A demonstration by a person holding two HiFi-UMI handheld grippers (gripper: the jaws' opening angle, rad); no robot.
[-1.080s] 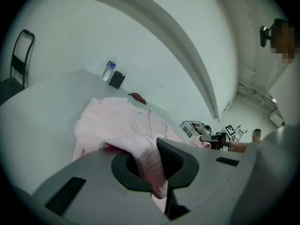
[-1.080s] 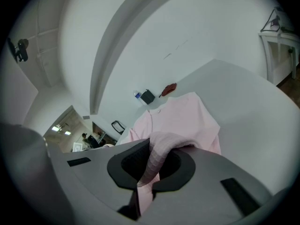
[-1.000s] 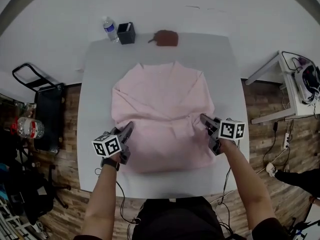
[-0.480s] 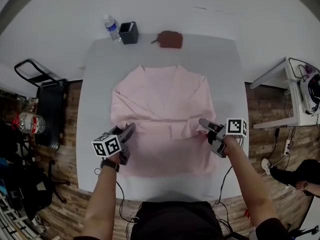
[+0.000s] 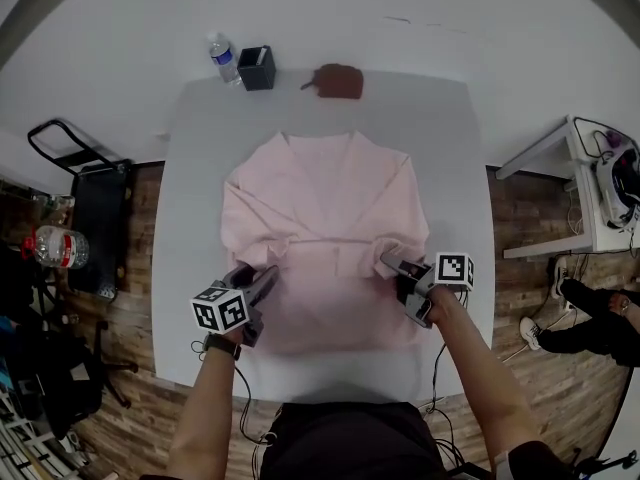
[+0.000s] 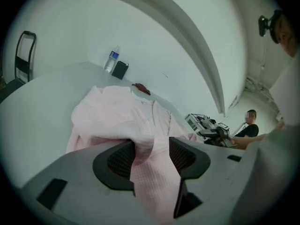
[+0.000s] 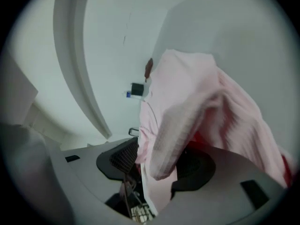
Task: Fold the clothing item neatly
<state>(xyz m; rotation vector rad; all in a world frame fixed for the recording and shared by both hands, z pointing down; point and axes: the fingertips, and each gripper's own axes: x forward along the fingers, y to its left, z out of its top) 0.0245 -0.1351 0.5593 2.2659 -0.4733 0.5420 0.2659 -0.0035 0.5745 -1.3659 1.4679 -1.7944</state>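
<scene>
From the head view, the pale pink shirt point(image 5: 325, 223) lies flat in the middle of the white table point(image 5: 195, 178), its open V neckline towards 12 o'clock and its hem towards 6. Both sleeves are folded in across the body and make a creased band across the lower half. My left gripper point(image 5: 262, 280) sits at the shirt's 7 o'clock edge and my right gripper point(image 5: 395, 265) at 5 o'clock, each at one end of that band. Beyond the collar, a brown pouch point(image 5: 337, 80) lies at 12 o'clock, with a black holder point(image 5: 257, 67) and a water bottle point(image 5: 223, 56) at 11 o'clock.

In the left gripper view, my jaws have just been opening. They stand apart with a strip of fine-checked pink fabric running loose through the gap, and the pads are not pressing it.

In the right gripper view, these jaws have also just been opening. A rounded fold of sleeve droops between the spread pads, and the rest of the shirt rises towards 1 o'clock.
</scene>
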